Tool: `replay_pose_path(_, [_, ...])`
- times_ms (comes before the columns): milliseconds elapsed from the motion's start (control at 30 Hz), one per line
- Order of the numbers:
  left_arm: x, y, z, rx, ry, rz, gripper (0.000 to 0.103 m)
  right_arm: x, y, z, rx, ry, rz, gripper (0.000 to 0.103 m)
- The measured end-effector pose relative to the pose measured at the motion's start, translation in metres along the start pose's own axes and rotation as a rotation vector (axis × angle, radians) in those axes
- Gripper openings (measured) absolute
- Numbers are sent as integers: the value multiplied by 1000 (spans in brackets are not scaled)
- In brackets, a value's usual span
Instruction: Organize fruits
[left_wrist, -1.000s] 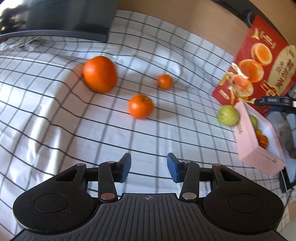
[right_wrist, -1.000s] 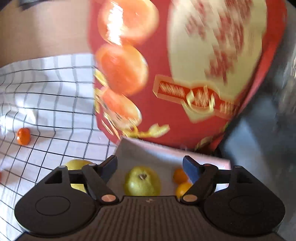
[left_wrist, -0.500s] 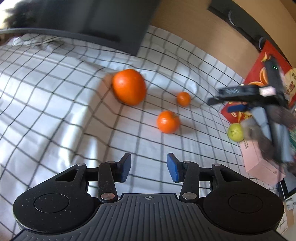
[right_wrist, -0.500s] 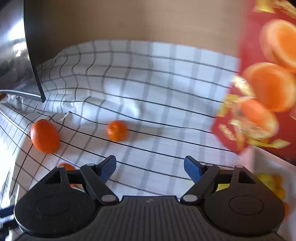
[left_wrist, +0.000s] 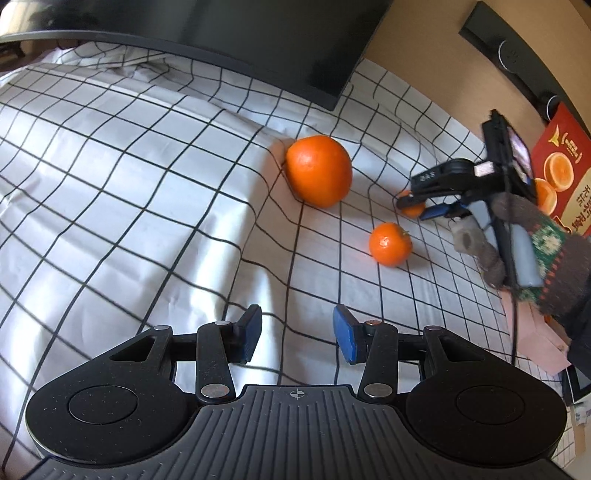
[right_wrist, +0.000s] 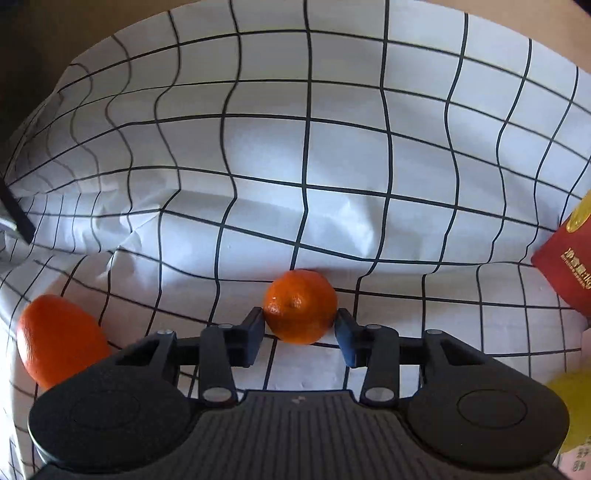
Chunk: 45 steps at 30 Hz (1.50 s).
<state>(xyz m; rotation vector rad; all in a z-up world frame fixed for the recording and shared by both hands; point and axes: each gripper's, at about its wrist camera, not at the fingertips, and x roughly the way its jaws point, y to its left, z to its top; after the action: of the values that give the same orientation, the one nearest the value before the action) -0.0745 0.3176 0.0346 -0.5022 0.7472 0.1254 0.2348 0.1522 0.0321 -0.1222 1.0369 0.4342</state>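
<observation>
A small tangerine (right_wrist: 300, 306) lies on the checked cloth between the fingers of my right gripper (right_wrist: 299, 326). Its jaws are closing and both blue pads touch the fruit's sides. In the left wrist view the same tangerine (left_wrist: 414, 211) sits in the right gripper (left_wrist: 410, 205), held by a gloved hand (left_wrist: 546, 254). A large orange (left_wrist: 318, 170) and a middle-sized tangerine (left_wrist: 390, 243) rest on the cloth beyond my left gripper (left_wrist: 297, 338), which is open and holds nothing. The large orange (right_wrist: 59, 339) also shows at the left of the right wrist view.
A dark monitor (left_wrist: 258, 40) overhangs the cloth at the back. A red gift box (left_wrist: 565, 173) stands at the right, with a pink box (left_wrist: 543, 343) below the hand. A yellow-green fruit (right_wrist: 570, 387) is at the right edge.
My right gripper swung left from over the pink box to the small tangerine, sank and narrowed its jaws around it. My left gripper shifted left, so the fruit now lies further right.
</observation>
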Motion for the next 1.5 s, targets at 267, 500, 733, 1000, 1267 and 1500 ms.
replay_pose_path(267, [23, -36, 14, 93, 18, -83, 47, -71, -24, -57, -48, -12, 65, 27])
replay_pose_path(500, [61, -110, 17, 268, 58, -173, 47, -141, -68, -145, -12, -15, 57, 27])
replay_pose_path(733, [83, -167, -12, 496, 141, -178, 44, -165, -98, -206, 41, -32, 5, 27])
replay_pose_path(1000, [80, -181, -34, 543, 165, -154, 43, -177, -86, -244, 25, -72, 93, 29])
replay_pose_path(1267, [61, -152, -7, 455, 121, -58, 42, -167, -49, -247, -70, -66, 200, 29])
replay_pose_path(1500, [55, -137, 2, 386, 102, 10, 42, -180, -30, -242, -136, -97, 336, 55])
